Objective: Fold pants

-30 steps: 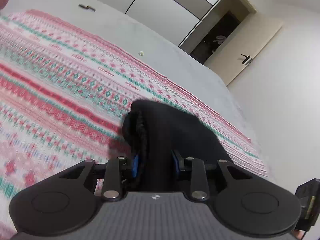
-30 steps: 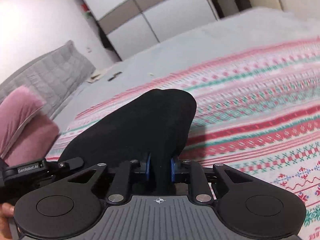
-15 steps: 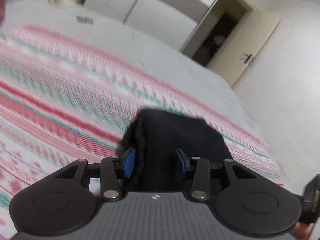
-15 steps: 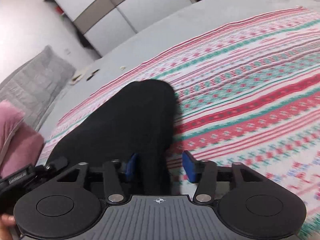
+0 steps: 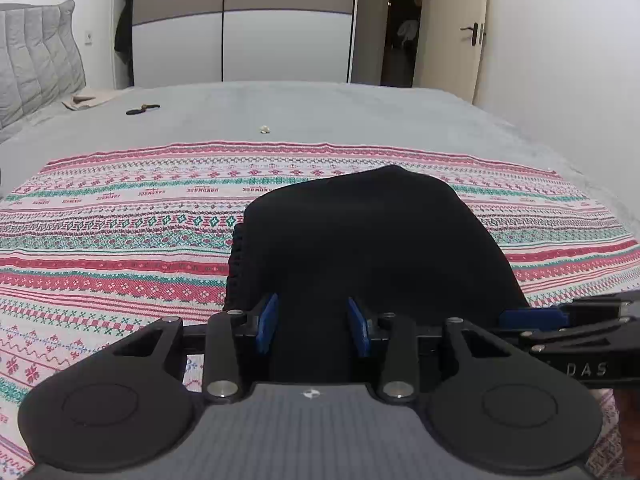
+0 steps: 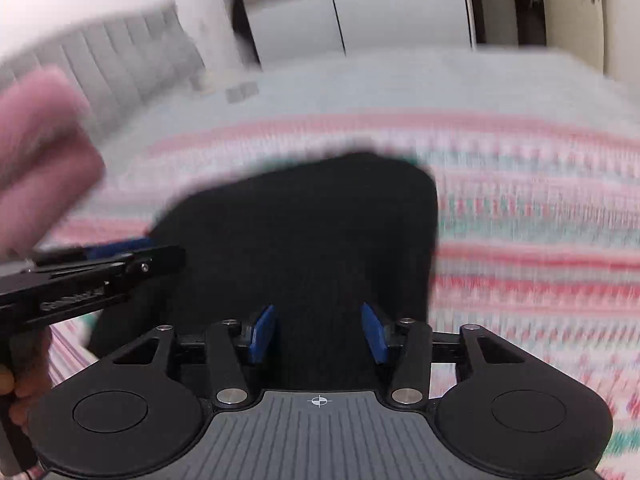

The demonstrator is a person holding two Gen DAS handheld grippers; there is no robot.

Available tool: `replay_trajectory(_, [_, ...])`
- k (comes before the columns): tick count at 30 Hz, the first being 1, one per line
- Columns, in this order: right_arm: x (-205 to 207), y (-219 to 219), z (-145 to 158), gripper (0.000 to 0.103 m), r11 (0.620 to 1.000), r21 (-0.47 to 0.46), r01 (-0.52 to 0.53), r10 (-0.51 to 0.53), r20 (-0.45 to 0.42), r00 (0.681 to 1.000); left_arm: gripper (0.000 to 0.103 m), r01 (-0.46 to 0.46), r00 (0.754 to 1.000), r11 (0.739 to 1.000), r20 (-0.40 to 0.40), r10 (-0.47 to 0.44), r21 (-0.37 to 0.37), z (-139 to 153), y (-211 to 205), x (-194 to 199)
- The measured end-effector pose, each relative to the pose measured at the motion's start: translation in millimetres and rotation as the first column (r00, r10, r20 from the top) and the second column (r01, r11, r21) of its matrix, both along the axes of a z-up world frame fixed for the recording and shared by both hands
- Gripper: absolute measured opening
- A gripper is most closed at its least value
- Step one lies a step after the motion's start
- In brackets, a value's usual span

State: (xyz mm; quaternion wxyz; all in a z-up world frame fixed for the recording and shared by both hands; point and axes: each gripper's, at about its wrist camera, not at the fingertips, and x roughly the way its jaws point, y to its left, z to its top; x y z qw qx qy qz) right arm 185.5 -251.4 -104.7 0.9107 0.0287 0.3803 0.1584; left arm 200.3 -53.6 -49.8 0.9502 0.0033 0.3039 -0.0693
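Releasing a fold: black knit pants [image 5: 372, 248] lie bunched on the red-and-green patterned blanket [image 5: 120, 248]. Left gripper [image 5: 312, 326] and right gripper [image 6: 318, 334] jaws part-open, closing slightly, fabric between, pads not pinching. Advice: draw both back level from the pants, avoiding snagging the fold.

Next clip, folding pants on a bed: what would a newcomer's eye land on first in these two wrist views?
First, the black pants, a dark folded bundle on the red, green and white patterned blanket, lying in front of both grippers. Next, the blue-padded fingers of the left gripper and those of the right gripper, standing apart either side of the cloth, both closing slightly. Behind, a grey bedspread and white wardrobe.
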Motion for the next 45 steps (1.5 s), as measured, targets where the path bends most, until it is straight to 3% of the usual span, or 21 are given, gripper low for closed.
replay_trajectory(3, [3, -6, -11, 0.045, 1.0, 0.022, -0.006, 0.006, 0.012, 1.0, 0.07, -0.009, 1.0, 1.0, -0.005, 0.009, 0.002, 2, 1, 0])
replay_trajectory(8, [-10, 2, -6, 0.045, 1.0, -0.005, 0.002, -0.001, 0.031, 1.0, 0.07, -0.035, 0.999, 0.999, -0.008, 0.035, 0.02, 9, 1, -12])
replay_trajectory(14, [-27, -5, 7, 0.046, 1.0, 0.015, 0.015, -0.015, -0.008, 1.0, 0.07, -0.06, 0.998, 0.998, -0.03, 0.061, 0.032, 9, 1, -22])
replay_trajectory(23, [-51, 23, 4, 0.052, 0.993, -0.119, -0.02, 0.022, 0.018, 1.0, 0.071, -0.04, 0.998, 0.99, -0.051, 0.047, 0.133, -9, -12, -38])
replay_trajectory(28, [-72, 46, 8, 0.051, 0.973, -0.222, -0.066, 0.077, 0.042, 0.996, 0.071, -0.078, 0.992, 0.992, -0.088, 0.087, 0.097, 4, -4, -49])
replay_trajectory(34, [-104, 30, 41, 0.05, 0.993, -0.117, -0.019, 0.027, 0.065, 0.998, 0.083, -0.095, 0.992, 0.992, -0.072, 0.101, 0.085, 22, -4, -83])
replay_trajectory(39, [-130, 25, 51, 0.061, 0.998, -0.066, 0.004, 0.0, 0.059, 0.998, 0.103, -0.135, 0.987, 0.99, -0.083, 0.139, 0.048, 39, 0, -113])
replay_trajectory(42, [-143, 24, 56, 0.065, 0.998, -0.056, 0.032, -0.028, 0.063, 0.998, 0.103, -0.149, 0.985, 0.988, -0.08, 0.15, 0.028, 45, 4, -134])
replay_trajectory(44, [-155, 22, 60, 0.086, 0.998, -0.024, 0.055, -0.053, 0.078, 0.996, 0.103, -0.15, 0.986, 0.989, -0.068, 0.151, 0.014, 47, 7, -149])
replay_trajectory(45, [-162, 22, 62, 0.088, 0.998, -0.016, 0.067, -0.065, 0.088, 0.994, 0.103, -0.149, 0.987, 0.989, -0.055, 0.149, 0.011, 48, 8, -156])
